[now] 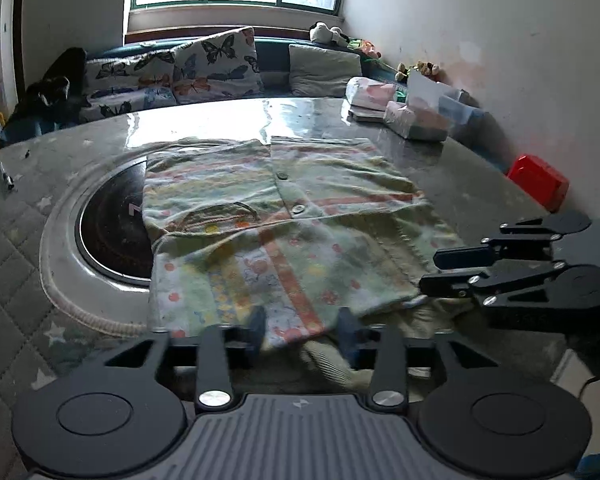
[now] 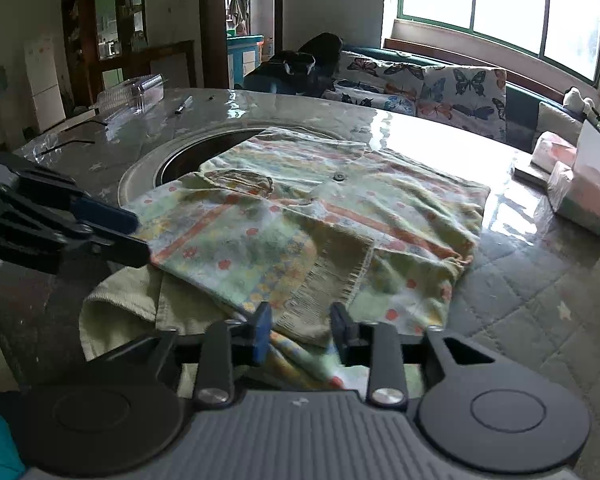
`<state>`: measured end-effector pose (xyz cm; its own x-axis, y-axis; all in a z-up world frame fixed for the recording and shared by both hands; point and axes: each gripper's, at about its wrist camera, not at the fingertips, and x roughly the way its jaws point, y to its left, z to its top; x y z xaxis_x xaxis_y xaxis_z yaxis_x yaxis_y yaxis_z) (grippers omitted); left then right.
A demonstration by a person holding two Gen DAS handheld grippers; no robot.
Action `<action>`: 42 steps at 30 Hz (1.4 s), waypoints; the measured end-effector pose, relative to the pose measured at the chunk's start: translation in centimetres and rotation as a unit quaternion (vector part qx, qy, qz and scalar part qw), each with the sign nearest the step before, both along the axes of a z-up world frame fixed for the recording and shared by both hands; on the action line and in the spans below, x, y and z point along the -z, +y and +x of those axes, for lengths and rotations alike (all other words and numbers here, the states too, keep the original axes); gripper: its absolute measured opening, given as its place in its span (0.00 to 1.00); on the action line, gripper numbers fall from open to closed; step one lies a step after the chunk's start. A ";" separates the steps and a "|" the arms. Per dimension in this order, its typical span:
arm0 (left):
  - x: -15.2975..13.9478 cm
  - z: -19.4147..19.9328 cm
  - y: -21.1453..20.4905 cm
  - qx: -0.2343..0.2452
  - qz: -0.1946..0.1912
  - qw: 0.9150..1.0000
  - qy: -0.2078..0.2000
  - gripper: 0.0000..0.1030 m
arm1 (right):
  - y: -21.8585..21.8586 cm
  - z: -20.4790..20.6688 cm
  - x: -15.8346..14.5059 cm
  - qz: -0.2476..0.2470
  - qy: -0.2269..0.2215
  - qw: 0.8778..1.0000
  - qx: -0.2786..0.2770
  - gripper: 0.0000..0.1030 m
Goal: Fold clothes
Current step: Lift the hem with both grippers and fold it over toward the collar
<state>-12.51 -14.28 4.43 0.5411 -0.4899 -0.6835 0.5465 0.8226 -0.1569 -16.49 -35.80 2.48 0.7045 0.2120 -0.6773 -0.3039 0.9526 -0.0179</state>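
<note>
Butterfly-print cushions are leaning along the window bench at upper centre of the left wrist view, with a grey cushion sitting to their right. Tissue packs are lying at the desk's far right edge. A red box is showing beyond it. A round inset burner is occupying the desk's left-centre.

Left wrist view: low, close over near table edge, facing window beyond left gripper. Right wrist view: same height, angled toward sofa past right gripper. Both share patterned shirt, each catching the other gripper.
</note>
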 end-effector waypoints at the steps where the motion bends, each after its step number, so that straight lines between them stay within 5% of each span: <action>1: -0.2 -0.2 0.0 0.004 -0.005 1.000 0.010 0.50 | -0.1 -0.3 0.0 -0.004 0.000 1.000 -0.001 0.36; 11: 0.8 -0.8 -0.1 0.007 0.002 0.994 0.106 0.48 | -0.7 -2.6 -0.4 -0.038 -0.010 0.999 -0.014 0.49; 16: 1.5 -0.4 -0.4 0.010 -0.012 0.989 0.145 0.25 | -0.7 -3.3 -0.1 -0.055 -0.012 0.998 -0.027 0.53; 20: 0.6 0.2 -0.3 0.005 -0.041 0.988 0.146 0.13 | -0.5 -3.9 0.1 -0.071 -0.014 0.997 -0.041 0.57; 32: -1.9 5.5 -0.3 -0.022 -0.105 0.984 0.141 0.11 | 2.1 -2.7 0.5 -0.080 -0.039 0.990 -0.109 0.61; 35: -1.9 6.2 -0.4 -0.020 -0.108 0.984 0.141 0.11 | 2.3 -1.3 0.6 -0.062 -0.030 0.992 -0.109 0.53; 40: -1.6 6.6 0.5 -0.009 -0.120 0.982 0.145 0.13 | 1.7 1.3 0.3 -0.008 -0.003 0.996 -0.087 0.20; 42: -2.0 6.1 1.3 -0.002 -0.122 0.984 0.131 0.16 | 0.9 2.3 -0.3 0.025 0.008 0.997 -0.073 0.18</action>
